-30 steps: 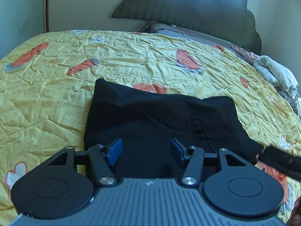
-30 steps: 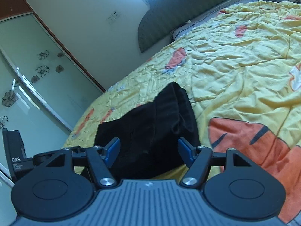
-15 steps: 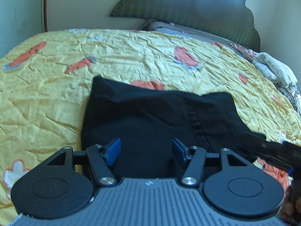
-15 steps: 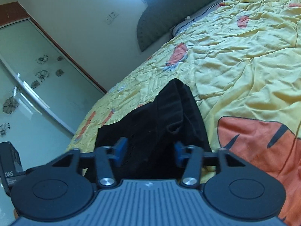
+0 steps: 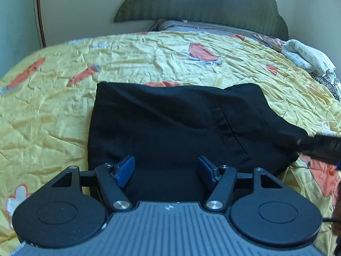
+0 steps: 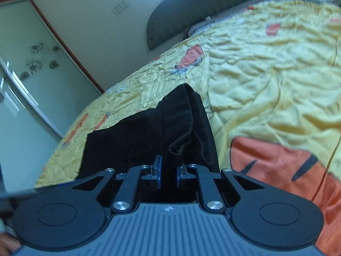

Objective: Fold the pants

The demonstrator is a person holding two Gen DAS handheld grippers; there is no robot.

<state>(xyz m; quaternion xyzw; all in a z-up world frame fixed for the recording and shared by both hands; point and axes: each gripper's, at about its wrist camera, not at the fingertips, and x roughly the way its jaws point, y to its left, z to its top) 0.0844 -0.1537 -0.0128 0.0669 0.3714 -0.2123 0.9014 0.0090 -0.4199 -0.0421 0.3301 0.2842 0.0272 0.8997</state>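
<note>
Left wrist view, folded black pants (image 5: 170, 123) lying crosswise, right gripper (image 6: 168, 170) pinching edge

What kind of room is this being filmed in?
Most likely a home bedroom: a bed with a yellow quilt, a padded headboard against the wall, and black pants laid out on it.

Black gripper (image 5: 166, 168); blue fingers (image 5: 125, 167)

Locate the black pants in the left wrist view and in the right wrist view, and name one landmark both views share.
Left wrist view: the black pants fill the centre, lying on the yellow bedspread just beyond the open left gripper.
Right wrist view: the black pants lie centre-left, an edge pinched in the right gripper.
Shared landmark: the dark scalloped headboard.
</note>
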